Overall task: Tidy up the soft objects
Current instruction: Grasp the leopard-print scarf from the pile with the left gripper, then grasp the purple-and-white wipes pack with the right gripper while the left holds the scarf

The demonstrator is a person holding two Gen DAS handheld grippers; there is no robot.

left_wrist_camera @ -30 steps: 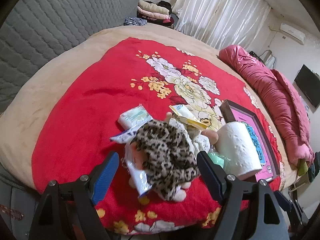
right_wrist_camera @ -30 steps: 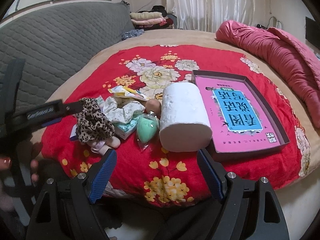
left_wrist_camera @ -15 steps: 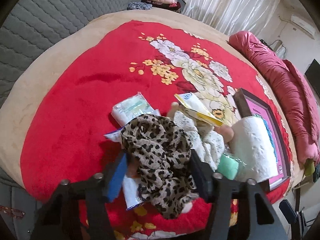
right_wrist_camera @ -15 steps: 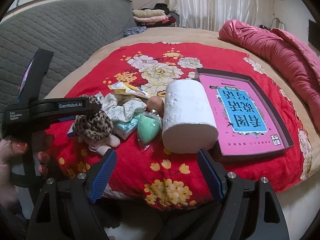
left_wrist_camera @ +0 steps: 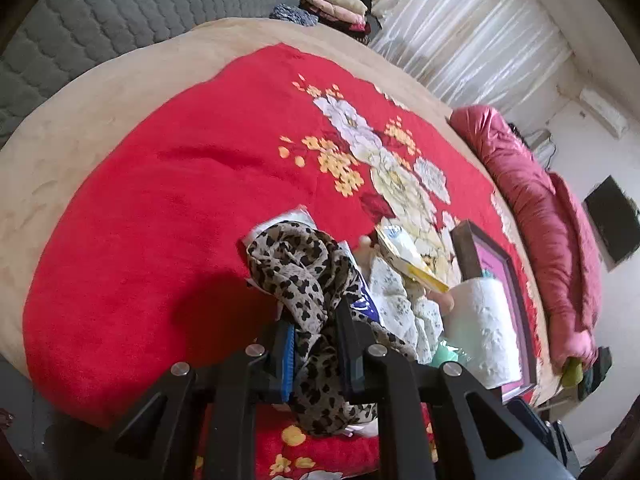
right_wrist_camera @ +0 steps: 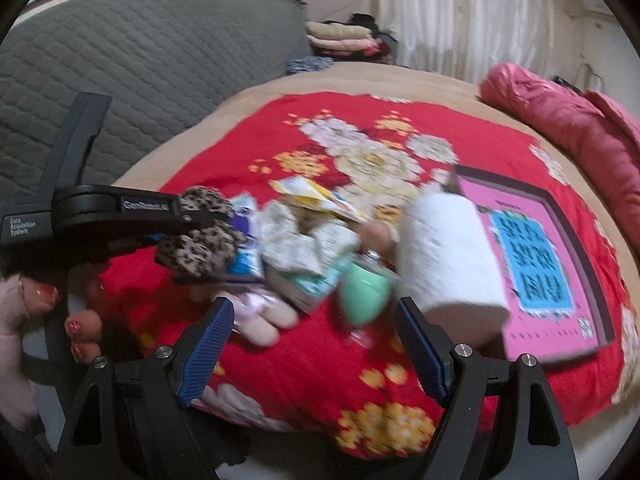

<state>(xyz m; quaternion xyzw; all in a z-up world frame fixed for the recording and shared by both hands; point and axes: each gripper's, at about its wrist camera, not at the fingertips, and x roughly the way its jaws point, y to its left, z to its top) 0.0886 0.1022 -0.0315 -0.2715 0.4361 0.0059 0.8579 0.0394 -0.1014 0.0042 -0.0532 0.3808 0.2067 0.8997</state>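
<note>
A leopard-print cloth [left_wrist_camera: 298, 272] lies at the near edge of a pile on the red floral blanket [left_wrist_camera: 168, 184]. My left gripper [left_wrist_camera: 314, 320] is shut on the leopard-print cloth [right_wrist_camera: 200, 240], both pads pressing its folds. Beside it lie a white floral cloth [left_wrist_camera: 394, 296], tissue packs [right_wrist_camera: 244, 260], a mint green sponge [right_wrist_camera: 362, 292], pink plush feet [right_wrist_camera: 264, 316] and a white paper roll [right_wrist_camera: 444, 252]. My right gripper [right_wrist_camera: 316, 344] stands open in front of the pile, with nothing between its fingers; the right wrist view is blurred.
A pink box lid with blue lettering [right_wrist_camera: 536, 264] lies right of the roll. A rolled pink quilt [left_wrist_camera: 552, 216] runs along the bed's far right side. A grey quilted headboard [right_wrist_camera: 120, 80] is on the left. A hand [right_wrist_camera: 80, 320] holds the left gripper.
My left gripper went forward and down onto the leopard-print cloth and closed on it. My right gripper moved nearer to the pile and stayed open.
</note>
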